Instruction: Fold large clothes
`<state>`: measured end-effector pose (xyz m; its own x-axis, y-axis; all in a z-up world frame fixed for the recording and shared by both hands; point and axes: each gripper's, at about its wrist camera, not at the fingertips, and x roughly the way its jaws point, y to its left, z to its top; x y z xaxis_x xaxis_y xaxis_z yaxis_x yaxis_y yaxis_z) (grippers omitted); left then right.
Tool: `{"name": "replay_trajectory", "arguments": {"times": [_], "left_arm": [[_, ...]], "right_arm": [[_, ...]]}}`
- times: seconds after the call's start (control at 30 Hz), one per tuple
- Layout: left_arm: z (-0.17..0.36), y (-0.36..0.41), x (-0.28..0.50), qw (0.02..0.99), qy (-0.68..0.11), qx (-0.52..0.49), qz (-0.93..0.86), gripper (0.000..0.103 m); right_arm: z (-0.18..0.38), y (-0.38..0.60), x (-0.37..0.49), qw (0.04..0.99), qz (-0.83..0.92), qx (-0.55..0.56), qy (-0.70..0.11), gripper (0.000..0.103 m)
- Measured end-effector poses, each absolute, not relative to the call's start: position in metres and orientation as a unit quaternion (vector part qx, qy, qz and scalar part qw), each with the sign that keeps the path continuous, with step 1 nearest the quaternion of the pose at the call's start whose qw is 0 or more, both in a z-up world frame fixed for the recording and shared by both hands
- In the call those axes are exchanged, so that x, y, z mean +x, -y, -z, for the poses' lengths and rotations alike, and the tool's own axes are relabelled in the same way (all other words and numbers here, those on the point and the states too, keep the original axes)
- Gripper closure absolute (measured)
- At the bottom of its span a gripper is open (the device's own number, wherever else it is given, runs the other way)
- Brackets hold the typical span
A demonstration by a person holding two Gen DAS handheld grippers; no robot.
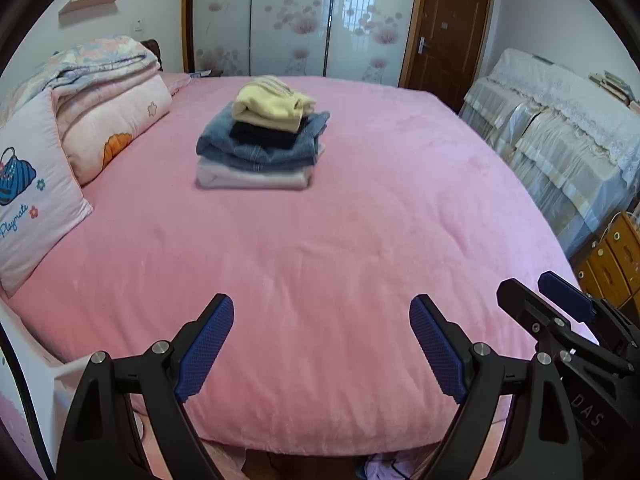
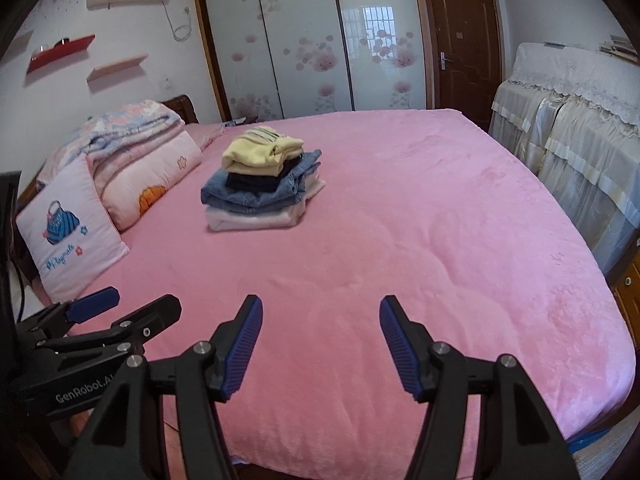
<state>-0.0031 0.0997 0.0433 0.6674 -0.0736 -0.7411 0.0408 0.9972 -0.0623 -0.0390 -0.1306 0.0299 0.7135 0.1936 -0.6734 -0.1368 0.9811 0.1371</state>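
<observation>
A stack of folded clothes (image 1: 260, 144) lies on the pink bed (image 1: 320, 280), a yellow top (image 1: 272, 104) above a dark item, blue jeans (image 1: 256, 148) and a pale garment at the bottom. It also shows in the right wrist view (image 2: 260, 184). My left gripper (image 1: 322, 312) is open and empty over the near bed edge, well short of the stack. My right gripper (image 2: 320, 312) is open and empty beside it. Each gripper shows in the other's view, the right one (image 1: 556, 300) and the left one (image 2: 120, 304).
Pillows and a folded quilt (image 1: 100, 92) lie at the bed's left. A covered sofa (image 1: 560, 128) stands on the right with a wooden cabinet (image 1: 612, 256) nearby. Sliding wardrobe doors (image 1: 300, 20) and a brown door (image 1: 444, 32) are at the back. Some cloth (image 1: 380, 468) lies on the floor below the bed edge.
</observation>
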Motion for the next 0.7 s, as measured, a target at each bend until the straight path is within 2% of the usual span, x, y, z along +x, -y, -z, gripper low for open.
{"name": "replay_trajectory", "arguments": {"times": [0.7], "left_arm": [[-0.021,-0.095,-0.002,0.899,-0.436,-0.022,0.013,0.014]], "right_arm": [[-0.002,0.136,-0.044,0.908,-0.088,0.044,-0.408,0.041]]}}
